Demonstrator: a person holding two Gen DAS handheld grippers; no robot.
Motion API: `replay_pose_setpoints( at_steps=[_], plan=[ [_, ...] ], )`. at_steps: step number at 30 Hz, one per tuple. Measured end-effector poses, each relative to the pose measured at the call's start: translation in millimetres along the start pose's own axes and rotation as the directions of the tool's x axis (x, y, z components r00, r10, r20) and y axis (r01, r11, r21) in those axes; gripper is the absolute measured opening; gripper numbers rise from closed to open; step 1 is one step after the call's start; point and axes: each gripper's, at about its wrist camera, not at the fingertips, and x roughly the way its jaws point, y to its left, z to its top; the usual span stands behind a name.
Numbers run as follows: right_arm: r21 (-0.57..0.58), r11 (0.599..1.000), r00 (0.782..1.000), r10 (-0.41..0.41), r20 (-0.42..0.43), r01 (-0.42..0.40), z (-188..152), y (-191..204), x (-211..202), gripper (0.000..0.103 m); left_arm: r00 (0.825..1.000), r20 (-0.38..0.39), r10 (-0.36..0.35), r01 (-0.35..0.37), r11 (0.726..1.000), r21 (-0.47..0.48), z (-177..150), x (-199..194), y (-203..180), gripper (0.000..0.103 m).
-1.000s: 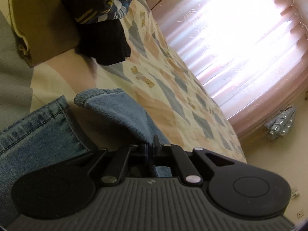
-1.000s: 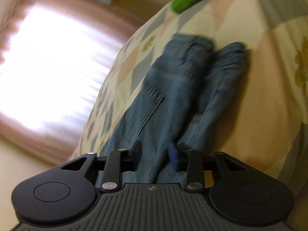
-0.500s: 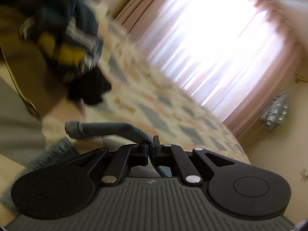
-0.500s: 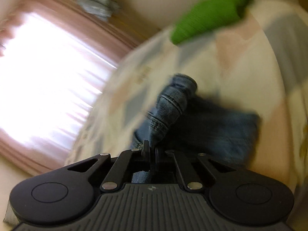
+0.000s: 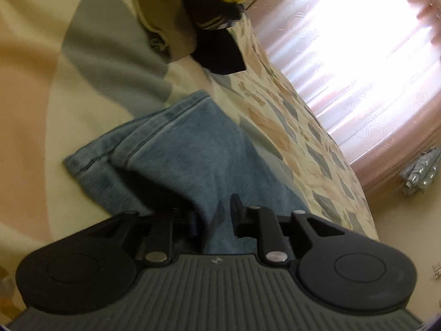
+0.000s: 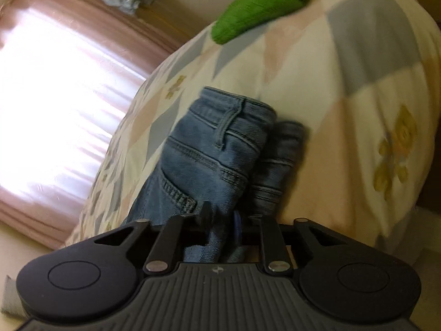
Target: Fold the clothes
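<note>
A pair of light blue jeans lies folded on the patchwork quilt. In the left wrist view the leg hems [image 5: 176, 127] lie flat, one over the other. My left gripper [image 5: 214, 215] sits low over them with its jaws opening; loose denim lies between the fingers, which no longer pinch it. In the right wrist view the waistband end with a belt loop and back pocket [image 6: 217, 149] rests on the quilt. My right gripper [image 6: 222, 218] is at its near edge, jaws opening, a fold of denim still between them.
A pile of olive, yellow-navy and black clothes [image 5: 193, 8] lies beyond the hems. A folded green garment [image 6: 259, 8] rests at the far end of the quilt [image 6: 358, 110]. Pink curtains [image 5: 358, 55] and a silver bundle [image 5: 419, 171] stand past the bed's edge.
Half a second ago both grippers were shut on raised denim. Now the jeans lie down on the quilt, the left gripper has swung across with the leg ends, and both pairs of jaws have parted.
</note>
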Motion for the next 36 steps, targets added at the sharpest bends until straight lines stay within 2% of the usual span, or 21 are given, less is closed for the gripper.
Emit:
replay_pose_setpoints(
  at_steps=[1, 2, 3, 7, 9, 11, 14, 16, 18, 19, 20, 22, 23, 27, 29, 34, 36],
  plan=[
    [-0.002, 1.0, 1.0, -0.008, -0.004, 0.008, 0.6, 0.8, 2.1, 0.024, 1.0, 0.0, 0.009, -0.009, 1.0, 0.009, 1.4, 1.2, -2.5, 0.017],
    [-0.002, 1.0, 1.0, -0.016, -0.009, 0.016, 1.1, 1.4, 4.2, 0.02, 1.0, 0.006, 0.013, -0.013, 1.0, 0.017, 3.0, 0.3, -4.3, 0.006],
    [-0.003, 1.0, 1.0, -0.023, -0.013, 0.023, 1.6, 2.0, 6.3, 0.008, 1.0, 0.012, 0.017, -0.017, 1.0, 0.025, 4.7, -0.9, -6.1, 0.002],
    [-0.055, 0.998, 1.0, 0.023, 0.012, -0.023, 12.9, 14.1, -9.5, 0.004, 0.998, 0.069, 0.012, -0.02, 0.992, 0.122, 15.1, -18.4, -22.7, 0.003],
    [-0.053, 0.996, 0.997, 0.077, 0.02, -0.076, 20.7, 20.1, -22.2, 0.003, 0.995, 0.089, 0.038, -0.054, 0.981, 0.185, 15.1, -25.9, -30.6, 0.003],
    [-0.055, 0.995, 0.996, 0.084, 0.023, -0.082, 25.7, 21.8, -26.6, 0.003, 0.993, 0.086, 0.075, -0.092, 0.971, 0.22, 11.3, -24.3, -30.9, 0.003],
    [-0.029, 1.0, 1.0, -0.007, -0.027, 0.007, 14.3, 1.2, -15.3, 0.003, 0.994, 0.038, 0.106, -0.11, 0.981, 0.157, 2.9, -14.3, -12.4, 0.004],
    [0.011, 1.0, 0.998, -0.025, -0.054, 0.025, 5.6, -14.0, -11.4, 0.004, 0.995, 0.019, 0.103, -0.104, 0.99, 0.1, 0.8, -9.9, -0.1, 0.005],
    [-0.013, 1.0, 0.999, -0.007, -0.04, 0.006, 3.1, -17.5, -13.5, 0.007, 0.994, 0.017, 0.104, -0.105, 0.991, 0.087, 0.3, -8.6, 3.0, 0.006],
    [-0.008, 1.0, 1.0, 0.004, -0.029, -0.004, 2.1, -20.0, -19.6, 0.013, 0.994, 0.017, 0.112, -0.113, 0.989, 0.096, 0.8, -7.5, 1.3, 0.006],
    [-0.003, 1.0, 1.0, 0.009, -0.015, -0.009, 6.0, -20.4, -21.4, 0.025, 0.993, 0.017, 0.118, -0.119, 0.987, 0.105, 0.9, -6.6, 0.3, 0.006],
    [0.014, 1.0, 1.0, -0.001, 0.029, 0.001, 14.2, -23.3, -27.6, 0.034, 0.992, 0.016, 0.121, -0.122, 0.987, 0.107, 0.8, -5.1, -0.5, 0.006],
    [0.027, 1.0, 0.999, -0.007, 0.054, 0.005, 18.8, -25.5, -29.7, 0.043, 0.993, 0.016, 0.12, -0.121, 0.987, 0.104, 0.4, -5.0, 0.4, 0.006],
    [0.055, 0.998, 1.0, 0.009, 0.024, -0.01, 31.0, -33.6, -15.7, 0.043, 0.993, 0.019, 0.114, -0.115, 0.989, 0.09, -0.3, -3.0, 2.9, 0.006],
    [0.037, 0.999, 1.0, 0.007, 0.027, -0.008, 31.1, -31.1, -11.7, 0.039, 0.993, 0.017, 0.116, -0.117, 0.988, 0.097, 0.1, -3.6, 2.4, 0.006],
    [-0.002, 1.0, 0.998, -0.012, 0.066, 0.012, 25.2, -14.4, -31.4, 0.037, 0.993, 0.013, 0.117, -0.117, 0.987, 0.107, 1.0, -4.0, 1.9, 0.007],
    [0.032, 0.999, 0.997, 0.015, 0.073, -0.017, 28.0, -15.4, -32.8, 0.037, 0.993, 0.013, 0.114, -0.114, 0.988, 0.103, 1.0, -3.4, 2.8, 0.006]
  ],
)
